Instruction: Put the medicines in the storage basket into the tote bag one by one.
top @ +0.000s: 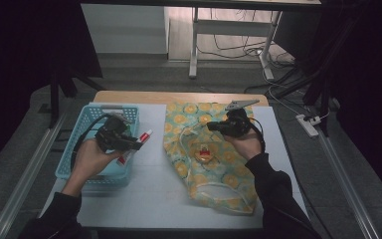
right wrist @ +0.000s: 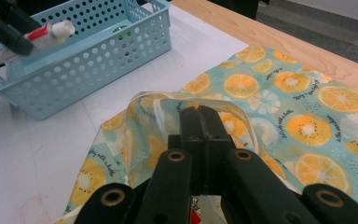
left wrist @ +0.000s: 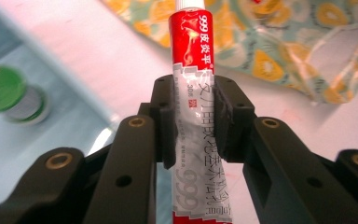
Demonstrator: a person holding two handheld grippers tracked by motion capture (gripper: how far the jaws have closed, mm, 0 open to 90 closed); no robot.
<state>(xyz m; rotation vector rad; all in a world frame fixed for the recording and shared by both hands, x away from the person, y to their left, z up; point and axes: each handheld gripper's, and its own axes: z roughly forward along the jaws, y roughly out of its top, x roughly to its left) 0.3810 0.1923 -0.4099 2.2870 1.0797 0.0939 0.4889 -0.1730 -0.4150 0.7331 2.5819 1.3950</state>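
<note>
A red and white tube with a white cap is clamped in my left gripper, held over the right rim of the light-blue basket. In the left gripper view the pads squeeze the tube at its middle, cap pointing away toward the bag. My right gripper is shut on the white-trimmed rim of the orange-print cloth bag, raising it a little. In the right gripper view its shut tips pinch that rim, with the bag spread behind.
A green-lidded jar lies inside the basket. A small red and yellow item sits at the bag's middle. The white mat covers the table, with a wooden strip at the back. Table legs, cables and a power strip lie beyond.
</note>
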